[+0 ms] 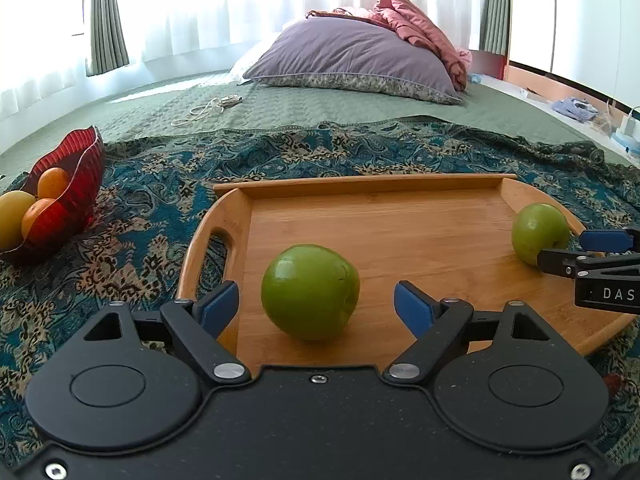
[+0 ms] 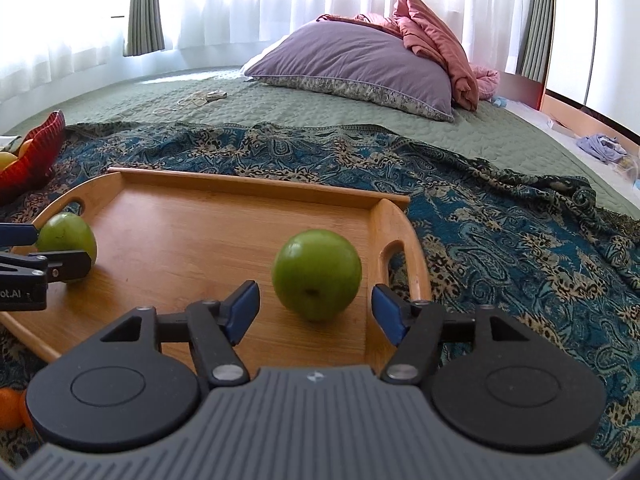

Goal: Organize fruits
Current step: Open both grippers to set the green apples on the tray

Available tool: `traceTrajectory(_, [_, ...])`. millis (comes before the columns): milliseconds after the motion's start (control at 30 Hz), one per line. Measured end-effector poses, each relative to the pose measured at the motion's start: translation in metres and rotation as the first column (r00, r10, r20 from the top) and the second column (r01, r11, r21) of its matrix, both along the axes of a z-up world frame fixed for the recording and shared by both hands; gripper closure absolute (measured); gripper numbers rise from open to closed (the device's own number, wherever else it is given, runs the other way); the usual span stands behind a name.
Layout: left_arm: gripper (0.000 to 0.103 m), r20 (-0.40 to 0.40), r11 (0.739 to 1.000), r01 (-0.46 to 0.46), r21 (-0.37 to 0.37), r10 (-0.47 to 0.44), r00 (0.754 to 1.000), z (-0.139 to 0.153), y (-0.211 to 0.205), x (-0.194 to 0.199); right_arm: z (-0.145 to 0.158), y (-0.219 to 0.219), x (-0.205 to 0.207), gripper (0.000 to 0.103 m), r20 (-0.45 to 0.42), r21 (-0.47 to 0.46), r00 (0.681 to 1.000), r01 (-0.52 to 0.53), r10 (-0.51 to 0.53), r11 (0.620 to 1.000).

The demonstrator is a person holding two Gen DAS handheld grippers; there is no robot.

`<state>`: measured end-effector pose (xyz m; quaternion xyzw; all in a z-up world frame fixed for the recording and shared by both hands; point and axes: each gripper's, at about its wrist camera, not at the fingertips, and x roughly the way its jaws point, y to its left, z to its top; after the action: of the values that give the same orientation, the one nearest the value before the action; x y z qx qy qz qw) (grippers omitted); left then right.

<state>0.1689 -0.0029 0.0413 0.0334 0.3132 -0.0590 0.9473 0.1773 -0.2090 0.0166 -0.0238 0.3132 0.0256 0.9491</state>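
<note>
A wooden tray (image 1: 360,186) (image 2: 240,184) lies on a patterned blue cloth on the bed. Two green apples sit on it. My left gripper (image 1: 316,306) is open, its blue pads either side of the left apple (image 1: 310,290), not touching. That apple also shows in the right wrist view (image 2: 66,242). My right gripper (image 2: 314,312) is open around the right apple (image 2: 316,274), which shows in the left wrist view (image 1: 538,232) with the right gripper's fingers (image 1: 560,262) beside it.
A red glass bowl (image 1: 76,168) (image 2: 36,148) with oranges and a yellow fruit stands left of the tray. An orange (image 2: 12,408) lies by the tray's near left. A purple pillow (image 1: 352,60) and a white cable (image 1: 208,108) lie farther back.
</note>
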Motion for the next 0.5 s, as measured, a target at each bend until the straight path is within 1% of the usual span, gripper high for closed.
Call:
traceTrajectory(133, [0.018, 0.01, 1.0, -0.002, -0.02, 0.003, 1.0, 0.004, 0.005, -0.012, 0.0, -0.003, -0.008, 0.026, 0.006, -0.003, 1.0, 0.002, -0.002, 1.0])
traceTrajectory(233, [0.015, 0.016, 0.999, 0.005, -0.038, -0.004, 1.0, 0.006, 0.009, -0.024, 0.001, -0.006, -0.016, 0.025, 0.008, 0.019, 1.0, -0.004, 0.004, 1.0])
traceTrajectory(500, [0.014, 0.065, 0.999, 0.023, -0.041, -0.021, 0.998, 0.009, 0.013, -0.064, 0.004, -0.006, -0.043, 0.022, 0.052, 0.056, 0.998, -0.037, 0.034, 0.998])
